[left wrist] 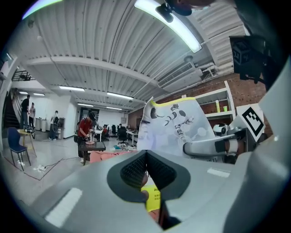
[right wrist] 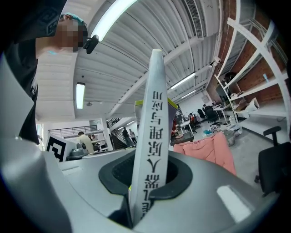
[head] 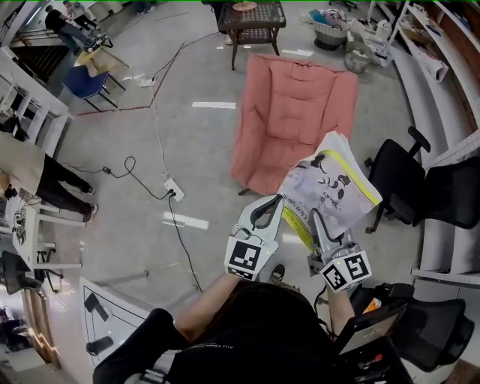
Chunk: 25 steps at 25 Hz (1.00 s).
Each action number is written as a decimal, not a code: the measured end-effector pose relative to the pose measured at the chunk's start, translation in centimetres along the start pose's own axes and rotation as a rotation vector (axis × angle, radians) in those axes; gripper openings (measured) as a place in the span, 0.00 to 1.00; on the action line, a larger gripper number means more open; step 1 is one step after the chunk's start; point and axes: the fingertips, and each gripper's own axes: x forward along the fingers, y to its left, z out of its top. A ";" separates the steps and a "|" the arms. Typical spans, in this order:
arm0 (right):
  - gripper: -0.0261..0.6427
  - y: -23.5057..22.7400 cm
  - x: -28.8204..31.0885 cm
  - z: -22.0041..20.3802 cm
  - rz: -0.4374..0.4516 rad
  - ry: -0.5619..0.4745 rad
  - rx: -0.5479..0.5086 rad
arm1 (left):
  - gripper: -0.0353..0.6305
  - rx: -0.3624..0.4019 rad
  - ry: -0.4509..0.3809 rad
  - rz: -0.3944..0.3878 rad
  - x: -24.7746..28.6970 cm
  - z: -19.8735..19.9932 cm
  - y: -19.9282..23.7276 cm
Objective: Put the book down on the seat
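The book [head: 330, 184], white with cartoon figures and a yellow strip, is held up between both grippers in the head view. My right gripper [head: 315, 219] is shut on its spine [right wrist: 152, 136], which stands upright between the pads. My left gripper [head: 276, 204] is at the book's lower left corner; its pads [left wrist: 136, 169] are closed together with a yellow bit of cover [left wrist: 153, 200] caught between them. The rest of the book [left wrist: 175, 127] rises up and to the right. The seat, a pink padded floor chair [head: 292, 120], lies on the floor just beyond the book [left wrist: 109, 156] [right wrist: 211, 148].
Black office chairs [head: 401, 180] stand to the right of the seat, by white shelving [head: 450, 52]. A dark wicker table [head: 251, 19] stands behind the seat. Cables and a power strip [head: 174, 187] cross the floor on the left. A person's legs [head: 60, 187] show far left.
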 end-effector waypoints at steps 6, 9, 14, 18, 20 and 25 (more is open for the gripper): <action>0.17 -1.3 6.7 1.4 -0.053 0.025 -0.013 | 0.06 -0.022 -0.043 -0.061 4.8 1.5 5.7; 0.17 -1.8 9.9 1.7 -0.072 0.055 -0.013 | 0.06 -0.042 -0.064 -0.096 6.8 1.9 8.4; 0.17 -3.4 13.7 1.2 -0.075 0.071 -0.013 | 0.06 -0.052 -0.036 -0.093 10.5 1.0 11.5; 0.17 -6.9 15.9 0.8 -0.060 0.102 -0.009 | 0.06 -0.082 0.003 -0.078 14.6 0.3 12.1; 0.17 -9.3 16.7 0.7 -0.042 0.119 0.028 | 0.06 -0.084 0.023 -0.050 16.9 0.1 11.9; 0.17 -13.7 17.4 1.0 0.012 0.119 0.099 | 0.06 -0.053 0.083 0.012 20.0 -0.6 10.7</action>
